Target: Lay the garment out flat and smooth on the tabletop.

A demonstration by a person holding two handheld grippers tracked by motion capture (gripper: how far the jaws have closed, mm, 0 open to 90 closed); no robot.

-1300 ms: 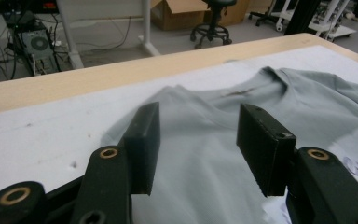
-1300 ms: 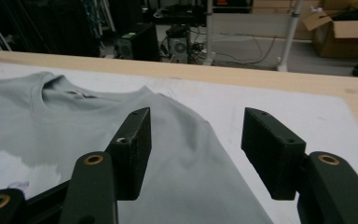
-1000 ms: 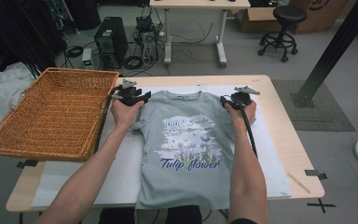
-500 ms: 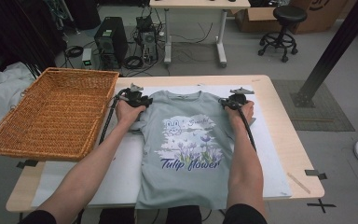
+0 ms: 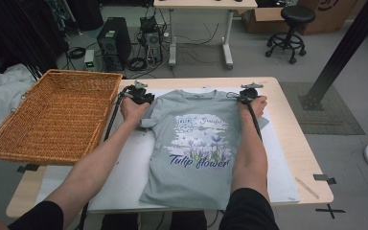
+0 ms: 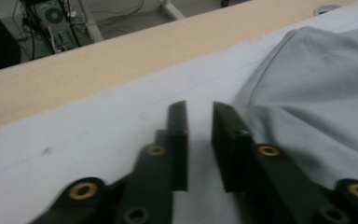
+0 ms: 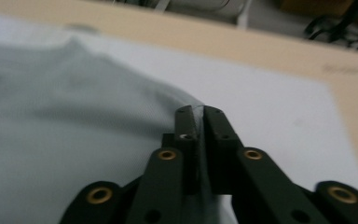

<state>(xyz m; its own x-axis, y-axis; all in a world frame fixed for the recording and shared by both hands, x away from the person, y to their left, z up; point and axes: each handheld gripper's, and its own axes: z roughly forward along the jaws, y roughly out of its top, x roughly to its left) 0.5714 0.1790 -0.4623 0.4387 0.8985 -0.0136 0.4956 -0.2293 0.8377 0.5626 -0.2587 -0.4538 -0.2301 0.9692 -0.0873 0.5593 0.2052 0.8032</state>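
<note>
A grey T-shirt (image 5: 196, 143) printed "Tulip flower" lies flat, front up, on a white mat (image 5: 124, 167). My left gripper (image 5: 141, 96) sits low at the shirt's left shoulder. In the left gripper view its jaws (image 6: 198, 105) have just been opening a little; a narrow gap shows bare mat, and the shirt (image 6: 317, 84) lies against the outer side of the right-hand jaw. My right gripper (image 5: 243, 96) is at the other shoulder. Its jaws (image 7: 199, 109) have eased slightly but still pinch a thin edge of the shirt (image 7: 74, 116).
A large wicker basket (image 5: 52, 115) rests on the table's left end, close to my left forearm. The wooden table (image 5: 287, 110) extends past the mat on the right. Beyond the far edge stand a computer tower, cables, another desk and a stool.
Both hands have shifted a little and sunk onto the shirt's shoulders. Both pairs of jaws stand much narrower than a second ago, and the right pair now has fabric in it.
</note>
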